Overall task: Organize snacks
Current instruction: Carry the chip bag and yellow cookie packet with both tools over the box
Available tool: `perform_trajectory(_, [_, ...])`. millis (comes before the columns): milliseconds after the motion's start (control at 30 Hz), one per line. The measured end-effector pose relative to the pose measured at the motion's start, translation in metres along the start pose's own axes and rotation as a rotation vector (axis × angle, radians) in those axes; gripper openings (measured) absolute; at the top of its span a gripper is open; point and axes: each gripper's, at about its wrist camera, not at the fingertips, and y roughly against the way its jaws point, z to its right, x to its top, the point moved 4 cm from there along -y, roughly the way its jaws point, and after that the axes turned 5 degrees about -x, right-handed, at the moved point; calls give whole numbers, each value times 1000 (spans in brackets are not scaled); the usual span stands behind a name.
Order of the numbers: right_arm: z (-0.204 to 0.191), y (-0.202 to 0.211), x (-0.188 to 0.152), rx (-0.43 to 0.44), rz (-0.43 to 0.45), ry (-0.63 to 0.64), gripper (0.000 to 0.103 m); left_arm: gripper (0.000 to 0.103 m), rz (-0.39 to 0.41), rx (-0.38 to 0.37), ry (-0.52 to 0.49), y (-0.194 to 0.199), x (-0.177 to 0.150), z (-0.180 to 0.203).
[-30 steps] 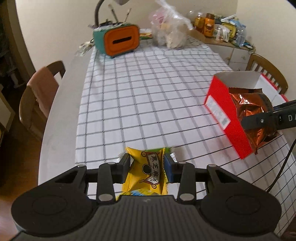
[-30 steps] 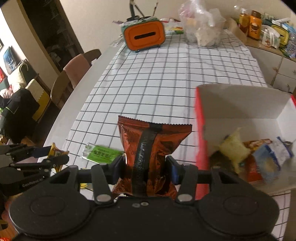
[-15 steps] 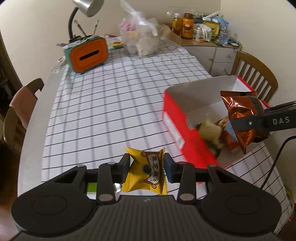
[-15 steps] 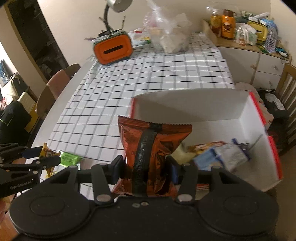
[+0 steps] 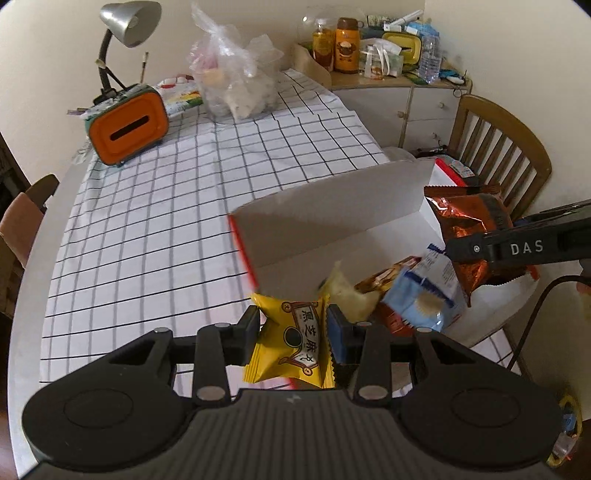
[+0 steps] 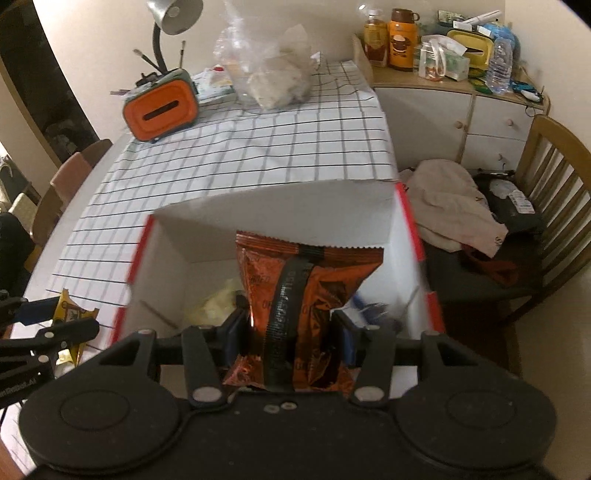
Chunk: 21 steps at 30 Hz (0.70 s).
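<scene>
My left gripper (image 5: 293, 334) is shut on a yellow snack packet (image 5: 291, 341) and holds it at the near left corner of the red and white box (image 5: 332, 221). My right gripper (image 6: 291, 332) is shut on a shiny orange-brown snack bag (image 6: 303, 291) and holds it above the open box (image 6: 280, 210). The same bag (image 5: 469, 229) shows in the left wrist view over the box's right side. Inside the box lie a pale yellow packet (image 5: 349, 291), a blue packet (image 5: 428, 291) and an orange packet (image 5: 388, 275).
An orange tissue box (image 5: 127, 129), a desk lamp (image 5: 125, 22) and a clear plastic bag (image 5: 236, 81) stand at the table's far end. A wooden chair (image 6: 550, 184) with clothes is right of the box. A cluttered sideboard (image 6: 461, 77) stands behind.
Both grippers have moved right with their snacks. The orange-brown bag now hangs over the box's inside. The yellow packet has reached the box's near left corner.
</scene>
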Motion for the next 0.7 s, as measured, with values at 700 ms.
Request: perform_trajectory(700, [3,-73,42,81,-162,177,50,39,-190,70,-44,-85,12,66])
